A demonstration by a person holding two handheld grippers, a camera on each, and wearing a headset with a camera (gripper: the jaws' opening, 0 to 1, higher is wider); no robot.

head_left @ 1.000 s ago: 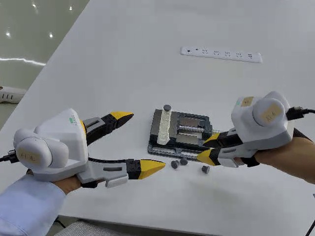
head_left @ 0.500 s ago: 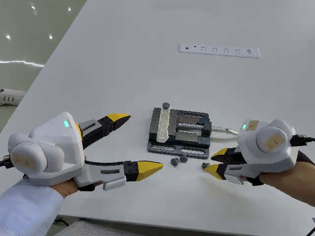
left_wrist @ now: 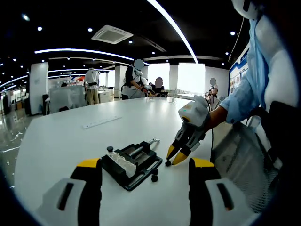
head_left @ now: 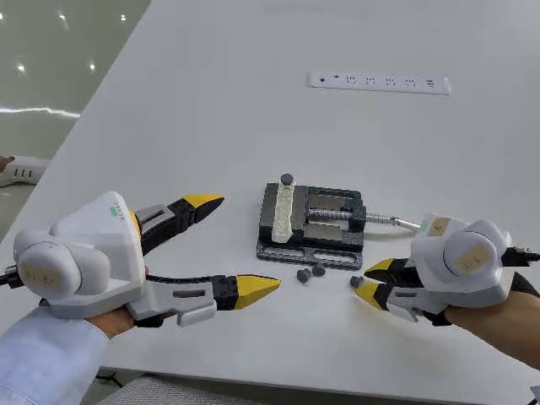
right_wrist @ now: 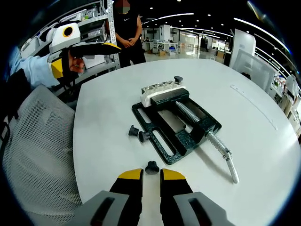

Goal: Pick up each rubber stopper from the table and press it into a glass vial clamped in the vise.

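Right tool (head_left: 368, 278) narrowly parted, tips set just beside a loose stopper (right_wrist: 151, 166) on the worktop (head_left: 253, 110), left tool (head_left: 249, 242) held wide open, vise (head_left: 333, 232) seen between them

pretty bright and even all round. in the head view the white table (head_left: 253, 101) is nearly blown out, with just soft short shadows under the vise (head_left: 325, 246). the glossy floor (head_left: 51, 51) at upper left mirrors ceiling spots. both gripper views bend hard toward the edges, the ceiling light strips (left_wrist: 172, 26) curve, and the far background goes a bit soft.
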